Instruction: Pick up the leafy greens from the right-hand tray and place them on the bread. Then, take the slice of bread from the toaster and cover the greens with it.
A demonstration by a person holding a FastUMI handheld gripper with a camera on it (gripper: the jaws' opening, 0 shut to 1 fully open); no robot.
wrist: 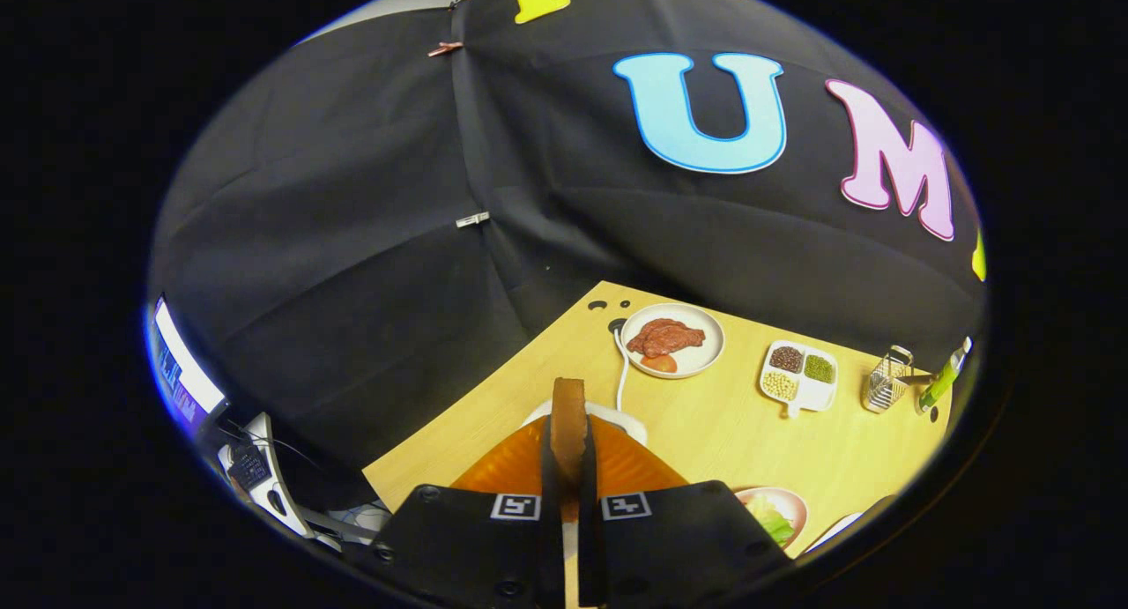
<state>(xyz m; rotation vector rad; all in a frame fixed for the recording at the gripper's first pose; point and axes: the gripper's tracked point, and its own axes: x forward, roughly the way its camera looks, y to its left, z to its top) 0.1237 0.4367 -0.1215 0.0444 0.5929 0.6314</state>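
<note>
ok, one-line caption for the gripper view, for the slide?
Tool shut on a bread slice edge-on above the toaster, meat plate beyond.

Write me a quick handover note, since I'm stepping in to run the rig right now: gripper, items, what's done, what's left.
Gripper: shut on the bread slice, which stands edge-on between the fingers, lifted above the toaster.
Leafy greens: on a plate just right of the fingers, apparently already on the lower bread, though that part is partly hidden.
Beyond: plate of meat, divided bean dish, wire rack on the wooden table.
Done: greens seem placed; slice pulled from toaster.
Left: carry the slice over and lay it on the greens.
</note>
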